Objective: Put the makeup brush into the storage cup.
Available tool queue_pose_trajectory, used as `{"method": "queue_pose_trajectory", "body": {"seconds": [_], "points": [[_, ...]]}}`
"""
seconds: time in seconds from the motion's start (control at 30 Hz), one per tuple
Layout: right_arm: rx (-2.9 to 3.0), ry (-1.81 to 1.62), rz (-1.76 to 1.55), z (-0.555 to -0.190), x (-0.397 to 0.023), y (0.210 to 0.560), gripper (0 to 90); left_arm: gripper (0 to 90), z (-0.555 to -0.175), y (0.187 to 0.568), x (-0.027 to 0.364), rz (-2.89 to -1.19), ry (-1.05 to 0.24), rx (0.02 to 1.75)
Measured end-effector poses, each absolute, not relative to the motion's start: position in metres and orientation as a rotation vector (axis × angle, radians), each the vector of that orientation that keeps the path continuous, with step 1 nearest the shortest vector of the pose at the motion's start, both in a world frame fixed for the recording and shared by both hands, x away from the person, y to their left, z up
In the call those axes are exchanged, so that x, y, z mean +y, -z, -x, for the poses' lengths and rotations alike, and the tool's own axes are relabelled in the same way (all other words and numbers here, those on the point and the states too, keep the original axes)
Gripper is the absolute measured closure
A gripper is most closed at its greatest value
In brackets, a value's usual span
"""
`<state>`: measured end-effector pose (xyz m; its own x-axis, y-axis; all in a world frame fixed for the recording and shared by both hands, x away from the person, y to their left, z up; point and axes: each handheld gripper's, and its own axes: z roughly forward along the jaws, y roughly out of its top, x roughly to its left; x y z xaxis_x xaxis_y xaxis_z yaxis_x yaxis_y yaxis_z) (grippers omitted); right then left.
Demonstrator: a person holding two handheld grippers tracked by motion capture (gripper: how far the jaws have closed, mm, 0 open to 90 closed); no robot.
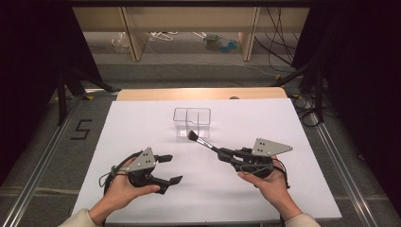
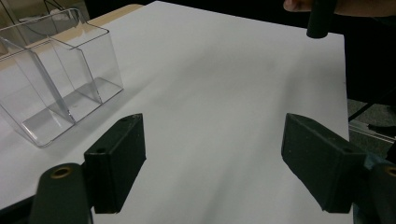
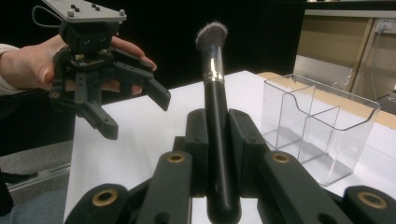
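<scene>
Right tool [image 3: 217,140] clamps the makeup brush [image 3: 215,93] handle; left tool [image 2: 215,163] gapes wide, holding nothing.

- The white worktop [image 1: 142,123] lies bare on its left half and along its near edge, so a hand-held gripper could cross there freely.
- A clear two-compartment organizer [image 1: 191,122] stands upright near the middle of the far half; it is the one fixed obstacle on the sheet.
- The makeup brush [image 1: 202,141], clamped in the right hand-held gripper [image 1: 227,154], points its bristle head toward the organizer's near wall and ends just beside it, narrowing the way in from the right.
- The left hand-held gripper [image 1: 169,168], jaws spread, hovers near the front left, well apart from the organizer; open worktop lies between them.
- Both compartments stand open at the top.
</scene>
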<state>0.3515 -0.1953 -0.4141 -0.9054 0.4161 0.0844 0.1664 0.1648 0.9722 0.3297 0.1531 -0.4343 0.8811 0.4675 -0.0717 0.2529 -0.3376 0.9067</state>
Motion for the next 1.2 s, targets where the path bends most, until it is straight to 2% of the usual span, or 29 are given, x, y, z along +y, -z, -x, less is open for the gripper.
{"method": "queue_pose_trajectory", "body": {"seconds": [0.7,1.2], "points": [[2.244,-1.830,-0.536,-0.356,-0.183,0.411,79.4,22.0,-0.334,0.431,0.146,-1.916,-0.239,0.511],[2.237,-1.843,-0.511,-0.357,-0.175,0.413,79.3,23.5,-0.350,0.422,0.127,-1.671,-0.094,0.648]]}}
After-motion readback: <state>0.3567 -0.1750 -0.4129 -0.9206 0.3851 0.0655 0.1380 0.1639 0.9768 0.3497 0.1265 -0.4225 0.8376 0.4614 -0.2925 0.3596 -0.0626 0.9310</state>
